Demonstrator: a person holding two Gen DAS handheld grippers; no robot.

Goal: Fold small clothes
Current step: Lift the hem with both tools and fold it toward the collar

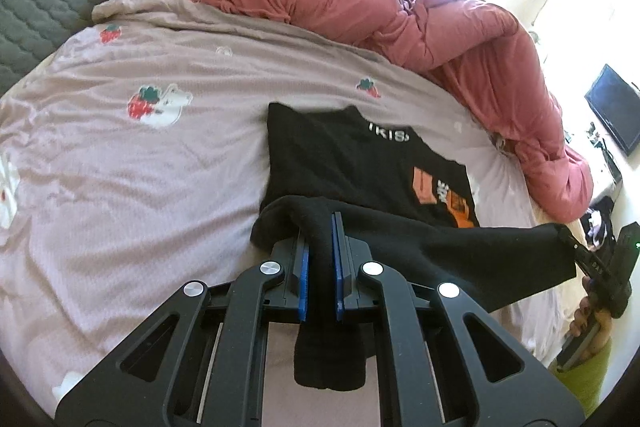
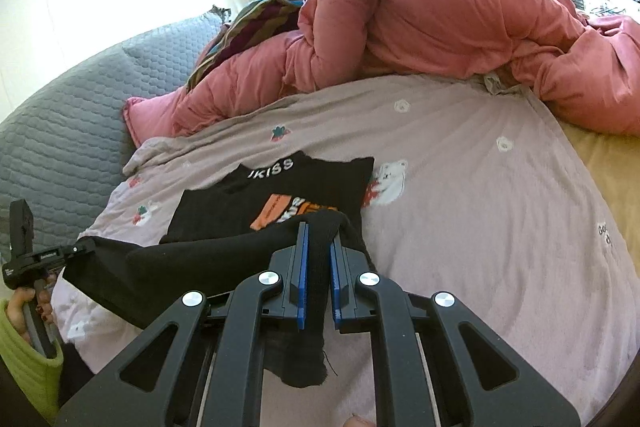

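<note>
Left wrist view: one black knit T-shirt with orange print and white lettering (image 1: 360, 163), lying on the bed's mauve strawberry-print sheet (image 1: 160, 155), collar end away from the cameras. Hem edge lifted off the sheet, stretched between two grippers. Left gripper (image 1: 320, 247): blue-padded fingers clamped on one hem corner, fabric bunched between them. Right gripper (image 2: 318, 255): fingers likewise clamped on the other hem corner; also seen at the left view's right edge.

Progress, judged: sides appear already turned in, giving a narrow rectangle; the bottom-to-collar fold is in hand, not yet laid down.

Count: T-shirts, one; grippers, two; rumpled pink quilted duvet (image 2: 440, 15), one; grey quilted pillows (image 2: 60, 131), apparently two; striped cloth, one.
</note>
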